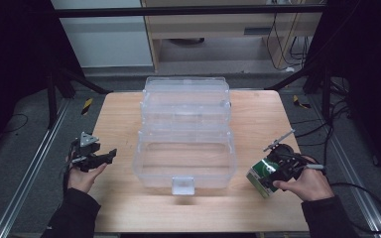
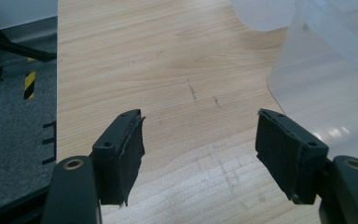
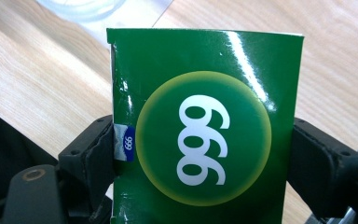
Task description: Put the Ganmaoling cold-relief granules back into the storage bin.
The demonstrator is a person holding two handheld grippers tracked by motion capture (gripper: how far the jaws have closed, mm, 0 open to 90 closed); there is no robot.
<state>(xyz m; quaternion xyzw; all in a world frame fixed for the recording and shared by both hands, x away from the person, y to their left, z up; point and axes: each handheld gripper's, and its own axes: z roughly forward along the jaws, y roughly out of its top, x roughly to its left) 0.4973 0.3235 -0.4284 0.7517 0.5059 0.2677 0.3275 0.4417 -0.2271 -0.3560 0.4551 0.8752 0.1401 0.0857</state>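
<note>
Gripped across its two narrow sides, a green box (image 3: 205, 135) is held between the jaws of the right gripper (image 1: 273, 174), near the right front corner of the table (image 1: 258, 119) and just right of the clear plastic bin (image 1: 184, 148). The carton is a flat-faced rectangle of glossy card, printed with a yellow-rimmed circle and white numerals, and light is thrown back from its sheen; one upper edge looks slightly dented. The black pads are pressed against both sides, so the jaws stand wide yet are closed on the carton. The step in hand is judged to be the carry: the box appears to be lifted off the wood and is probably meant for the open bin. For the next move, the box would need to be raised above the bin's near wall, brought over the large front compartment and lowered before the jaws are released; the slick card could slip if the grip is slackened early. The bin is made of see-through, faintly cloudy plastic with rounded corners, stepped tiers at the back and a small latch at the front. The left gripper (image 2: 200, 140) is held empty with its jaws spread wide above the pale, grained wood at the table's left side.
</note>
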